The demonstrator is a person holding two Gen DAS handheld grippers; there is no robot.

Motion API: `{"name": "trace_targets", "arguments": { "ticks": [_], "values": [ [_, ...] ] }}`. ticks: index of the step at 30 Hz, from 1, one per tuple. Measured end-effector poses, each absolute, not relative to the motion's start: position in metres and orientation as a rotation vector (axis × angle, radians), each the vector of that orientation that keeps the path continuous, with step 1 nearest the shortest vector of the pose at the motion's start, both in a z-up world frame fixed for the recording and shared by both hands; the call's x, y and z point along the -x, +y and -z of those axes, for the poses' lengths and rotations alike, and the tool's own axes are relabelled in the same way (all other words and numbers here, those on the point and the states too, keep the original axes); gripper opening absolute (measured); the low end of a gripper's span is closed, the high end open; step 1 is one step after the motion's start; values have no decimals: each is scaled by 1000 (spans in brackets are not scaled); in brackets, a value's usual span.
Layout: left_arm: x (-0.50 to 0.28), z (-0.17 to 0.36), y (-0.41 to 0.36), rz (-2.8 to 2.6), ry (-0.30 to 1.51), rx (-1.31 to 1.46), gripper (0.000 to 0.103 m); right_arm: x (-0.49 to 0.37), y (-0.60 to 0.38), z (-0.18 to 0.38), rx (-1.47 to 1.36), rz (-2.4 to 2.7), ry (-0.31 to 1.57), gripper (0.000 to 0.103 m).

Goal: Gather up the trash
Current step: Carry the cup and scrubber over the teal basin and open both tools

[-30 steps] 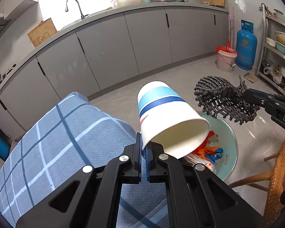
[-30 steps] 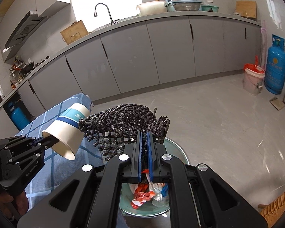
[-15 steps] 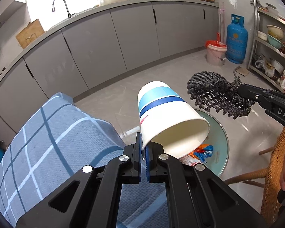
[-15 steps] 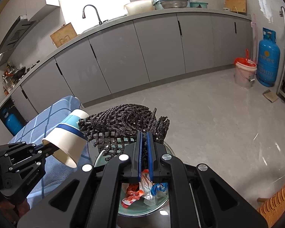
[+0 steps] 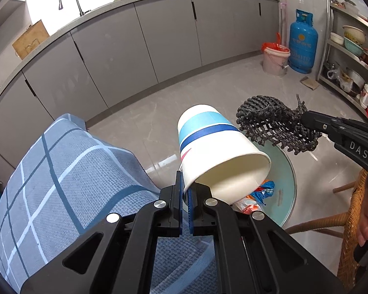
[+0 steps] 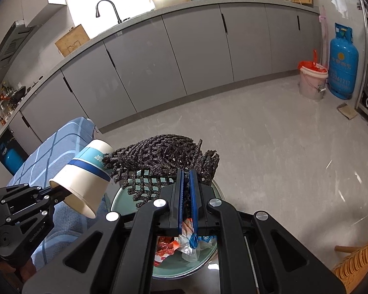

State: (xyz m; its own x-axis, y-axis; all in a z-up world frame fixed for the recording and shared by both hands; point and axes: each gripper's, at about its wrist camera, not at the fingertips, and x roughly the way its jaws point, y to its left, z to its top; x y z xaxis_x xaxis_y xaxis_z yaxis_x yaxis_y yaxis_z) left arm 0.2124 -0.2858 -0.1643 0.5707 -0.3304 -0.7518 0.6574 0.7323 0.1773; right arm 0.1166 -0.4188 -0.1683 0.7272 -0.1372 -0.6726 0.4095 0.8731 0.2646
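Trash sits in the green bin [image 6: 120,199] below both of your tools: crumpled red, white and blue wrappers [image 6: 181,245] at its bottom. Your left gripper [image 5: 185,193] is pinched onto the rim of a paper cup [image 5: 216,152] with blue bands, which lies tipped on its side, mouth facing down toward the bin and hanging over its near edge. Your right gripper [image 6: 187,188] is pressed together on a piece of black foam netting [image 6: 159,156], which hangs above the bin, just beside the cup's base. To the left of the bin you have a blue checked cloth [image 5: 61,171] draped over a surface. Well beyond the bin stand a pink bucket [image 6: 312,80] and a blue gas cylinder [image 6: 341,63].
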Motion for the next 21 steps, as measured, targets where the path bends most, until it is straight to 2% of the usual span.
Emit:
{"name": "trace_targets", "arguments": {
  "ticks": [3,4,5,6,7,9,11,12,13,15,21],
  "values": [
    [-212,168,-288,617,771,-480,6,-122,-418,176,-417,302,719,11],
    [-213,170,-287,620,774,-482,19,-122,-419,178,-419,305,718,11],
    [-213,170,-287,620,774,-484,30,-122,-419,181,-425,312,714,19],
    [-212,170,-287,612,767,-487,46,-122,-420,182,-433,310,716,32],
    [-211,169,-286,601,753,-493,53,-122,-422,184,-443,305,718,35],
    [-210,168,-283,600,749,-494,54,-120,-421,184,-451,298,709,50],
    [-209,165,-281,596,747,-493,60,-116,-420,182,-451,300,703,54],
    [-207,163,-279,587,739,-493,69,-115,-420,181,-455,300,700,55],
    [-206,161,-276,578,727,-495,74,-113,-420,179,-461,300,694,56],
    [-203,157,-271,564,720,-495,74,-108,-420,173,-467,299,678,65],
    [-197,140,-251,514,699,-461,81,-96,-409,157,-451,269,656,68]
  ]
}}
